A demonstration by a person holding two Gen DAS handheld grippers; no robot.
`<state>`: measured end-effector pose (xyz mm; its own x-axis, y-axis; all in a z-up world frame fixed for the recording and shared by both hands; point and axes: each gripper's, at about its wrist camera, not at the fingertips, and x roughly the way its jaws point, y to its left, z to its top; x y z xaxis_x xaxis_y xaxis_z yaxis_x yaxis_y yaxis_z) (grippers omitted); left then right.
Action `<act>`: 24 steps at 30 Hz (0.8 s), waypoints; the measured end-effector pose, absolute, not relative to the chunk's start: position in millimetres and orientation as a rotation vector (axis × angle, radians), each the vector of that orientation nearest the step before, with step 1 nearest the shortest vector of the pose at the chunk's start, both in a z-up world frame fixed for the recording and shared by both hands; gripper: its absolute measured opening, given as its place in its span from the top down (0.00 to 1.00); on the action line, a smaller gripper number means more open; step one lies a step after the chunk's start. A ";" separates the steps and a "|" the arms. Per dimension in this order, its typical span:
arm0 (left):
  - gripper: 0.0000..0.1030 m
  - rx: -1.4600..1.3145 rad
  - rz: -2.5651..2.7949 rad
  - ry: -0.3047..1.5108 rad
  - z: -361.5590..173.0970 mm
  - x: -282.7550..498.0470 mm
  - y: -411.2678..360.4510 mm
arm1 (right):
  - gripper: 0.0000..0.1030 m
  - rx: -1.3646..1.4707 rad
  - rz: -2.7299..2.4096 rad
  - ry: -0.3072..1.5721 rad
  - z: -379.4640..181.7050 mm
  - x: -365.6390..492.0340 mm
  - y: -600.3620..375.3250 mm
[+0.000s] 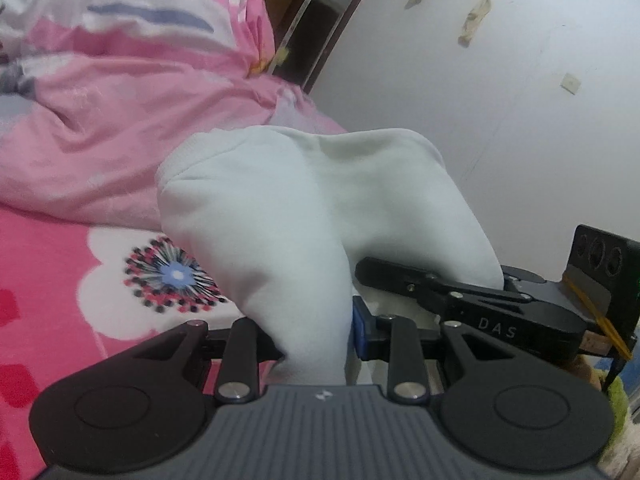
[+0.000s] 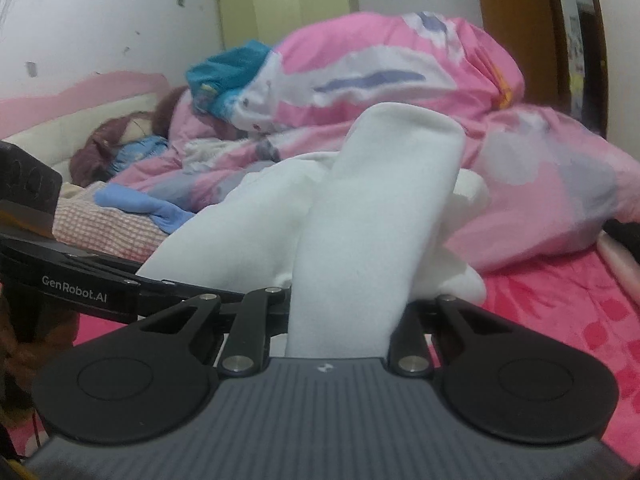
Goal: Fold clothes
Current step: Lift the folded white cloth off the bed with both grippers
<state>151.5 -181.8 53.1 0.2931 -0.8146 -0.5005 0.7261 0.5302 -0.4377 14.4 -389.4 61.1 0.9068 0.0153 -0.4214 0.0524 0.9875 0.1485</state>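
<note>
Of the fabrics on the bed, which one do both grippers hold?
The plain white garment, clamped in the left gripper and right gripper. The pink quilt and blue cloth lie untouched.

Two inscriptions are legible. In the left wrist view, the pale capitals "DAS" are printed on the black side arm of the right hand-held gripper [image 1: 360, 276], which is seen at the right of the frame; the letters run along the arm, and anything beyond them is cut off by the part in front. In the right wrist view, the white wording "GenRobot.AI" is printed on the black side arm of the left hand-held gripper [image 2: 224, 292], which is seen at the left edge. A small pale emblem without letters is marked on the ribbed grey body at the bottom centre of each view. No other text, number or sign can be read.
</note>
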 end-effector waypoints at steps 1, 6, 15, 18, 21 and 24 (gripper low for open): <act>0.72 -0.141 -1.034 0.777 58.2 152.3 -189.7 | 0.83 0.178 -0.028 0.455 64.6 12.2 -395.9; 0.72 -0.113 -1.073 0.852 100.5 147.0 -229.8 | 0.83 0.244 -0.106 0.537 103.0 -7.4 -421.7; 0.73 -0.024 -1.226 0.936 206.8 134.4 -298.7 | 0.83 0.392 -0.315 0.585 205.1 -65.3 -463.1; 0.73 0.046 -1.262 0.882 227.4 124.8 -335.6 | 0.83 0.426 -0.374 0.542 224.8 -88.0 -492.3; 0.73 0.063 -1.276 0.858 227.0 124.1 -385.4 | 0.83 0.413 -0.392 0.495 219.0 -98.1 -535.1; 0.73 0.061 -1.267 0.841 215.5 126.4 -443.4 | 0.83 0.408 -0.392 0.467 210.4 -105.5 -590.4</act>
